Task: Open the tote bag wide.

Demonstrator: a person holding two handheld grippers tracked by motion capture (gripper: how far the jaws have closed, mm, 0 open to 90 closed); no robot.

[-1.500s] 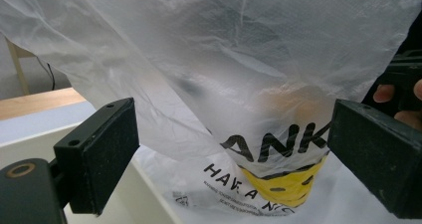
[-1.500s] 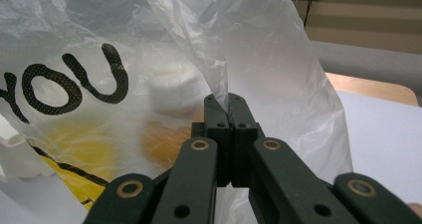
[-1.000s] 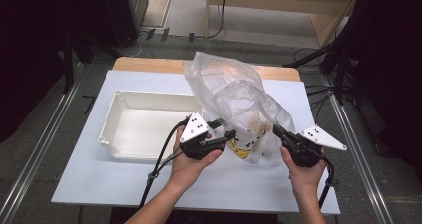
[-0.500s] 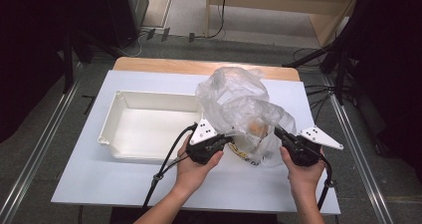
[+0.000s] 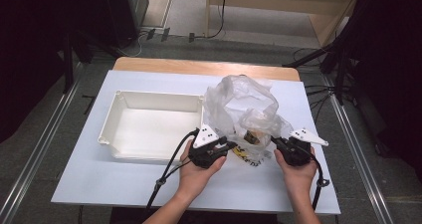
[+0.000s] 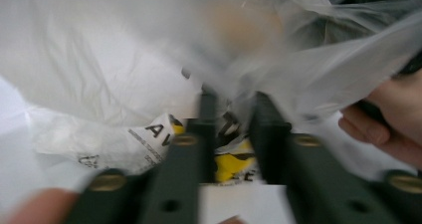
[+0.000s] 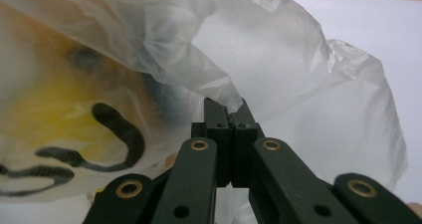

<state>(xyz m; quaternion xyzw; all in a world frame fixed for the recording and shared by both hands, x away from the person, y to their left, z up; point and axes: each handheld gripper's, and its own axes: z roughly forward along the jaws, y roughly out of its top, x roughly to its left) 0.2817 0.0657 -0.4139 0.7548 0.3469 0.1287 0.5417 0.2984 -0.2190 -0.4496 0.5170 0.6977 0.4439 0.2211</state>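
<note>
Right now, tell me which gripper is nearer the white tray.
Left. The left gripper sits just off the near right corner of the white tray; the right gripper is farther right, beyond the plastic bag.

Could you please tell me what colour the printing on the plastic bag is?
Yellow with black lettering, on the crumpled translucent plastic bag; clearest in the left gripper view.

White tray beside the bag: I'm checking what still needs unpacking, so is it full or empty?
Empty. The white tray shows a bare floor in the high view; the plastic bag stands outside it, against its right wall.
</note>
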